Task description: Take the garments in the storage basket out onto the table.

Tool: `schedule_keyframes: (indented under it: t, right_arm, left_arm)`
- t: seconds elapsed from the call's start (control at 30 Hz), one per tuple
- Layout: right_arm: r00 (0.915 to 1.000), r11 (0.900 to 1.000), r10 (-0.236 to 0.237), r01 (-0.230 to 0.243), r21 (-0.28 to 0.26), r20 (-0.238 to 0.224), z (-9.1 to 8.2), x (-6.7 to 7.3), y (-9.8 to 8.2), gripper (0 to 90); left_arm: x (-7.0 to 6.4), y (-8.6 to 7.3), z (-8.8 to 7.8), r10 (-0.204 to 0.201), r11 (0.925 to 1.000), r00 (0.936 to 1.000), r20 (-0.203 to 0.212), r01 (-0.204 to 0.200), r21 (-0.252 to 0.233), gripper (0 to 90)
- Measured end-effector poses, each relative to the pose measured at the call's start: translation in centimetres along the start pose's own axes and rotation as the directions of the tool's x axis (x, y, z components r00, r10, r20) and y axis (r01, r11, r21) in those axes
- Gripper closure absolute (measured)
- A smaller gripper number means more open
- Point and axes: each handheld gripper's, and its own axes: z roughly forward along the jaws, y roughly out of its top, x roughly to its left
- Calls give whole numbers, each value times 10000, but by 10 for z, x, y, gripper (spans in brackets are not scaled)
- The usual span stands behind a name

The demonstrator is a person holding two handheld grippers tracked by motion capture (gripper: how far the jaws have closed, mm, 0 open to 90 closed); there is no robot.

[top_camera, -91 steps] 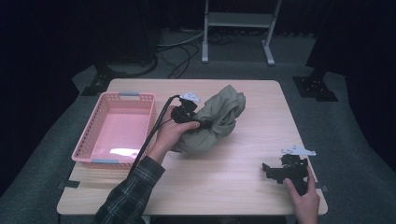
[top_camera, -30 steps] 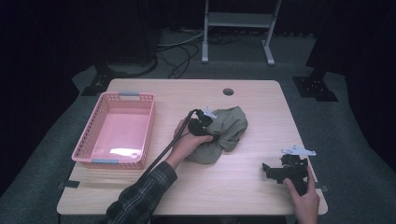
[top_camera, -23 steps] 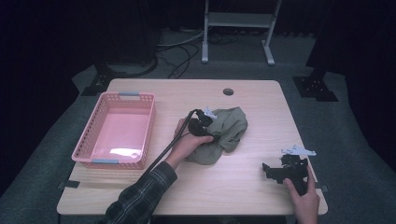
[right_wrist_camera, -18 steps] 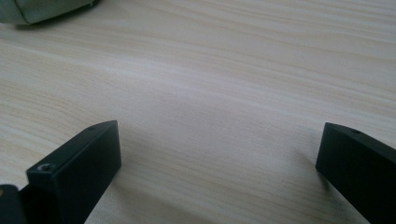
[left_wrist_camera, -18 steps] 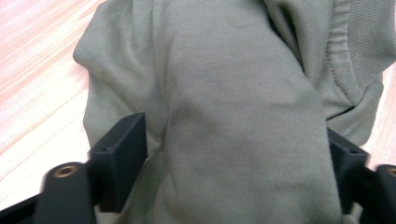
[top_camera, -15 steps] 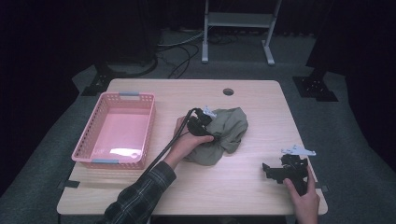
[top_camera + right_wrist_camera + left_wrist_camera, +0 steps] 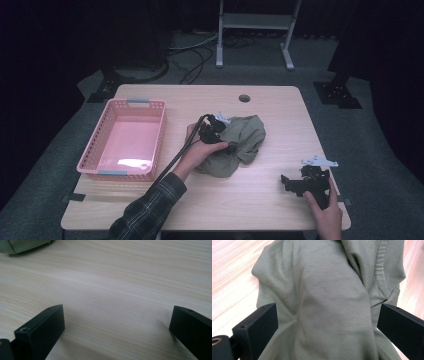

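While the left gripper (image 7: 216, 131) sits against the crumpled green cloth (image 7: 240, 142) at the middle of the table (image 7: 270, 95), its jaws have just been opening and now stand wide, with folds of cloth between them but not pinched. To regrip well, I judge it should push down into a thick ridge of fabric before closing, so 1 firm bunch is caught rather than a thin layer. The cloth lies directly ahead of the jaws, right of the pink basket (image 7: 100, 155). At the near right edge, the right gripper (image 7: 300, 182) rests wide open over bare wood.
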Motion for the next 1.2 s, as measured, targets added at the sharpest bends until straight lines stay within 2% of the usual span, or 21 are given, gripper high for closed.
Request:
schedule_keyframes:
  t: [0.2,0.47,0.67,0.87,1.2]
  right_arm:
    - [9998,9999,-158,158,17,-151,0,1,0,0]
    - [9998,9999,-158,159,16,-153,0,1,0,0]
    - [9998,9999,-154,154,19,-153,0,1,0,0]
    - [9998,9999,-156,156,18,-153,0,1,0,0]
    - [9997,9998,-187,187,-7,-150,0,1,0,0]
  left_arm:
    - [-1,2,-11,-18,9999,10000,-10,17,-111,29]
    - [-2,2,-29,10,9996,9999,-165,-15,-279,29]
    - [-1,-1,-44,-114,9990,9996,-258,103,-432,29]
    - [-1,-6,-54,-204,9987,9994,-264,191,-483,29]
    - [-8,-20,-75,-264,9985,9982,-532,237,-498,29]
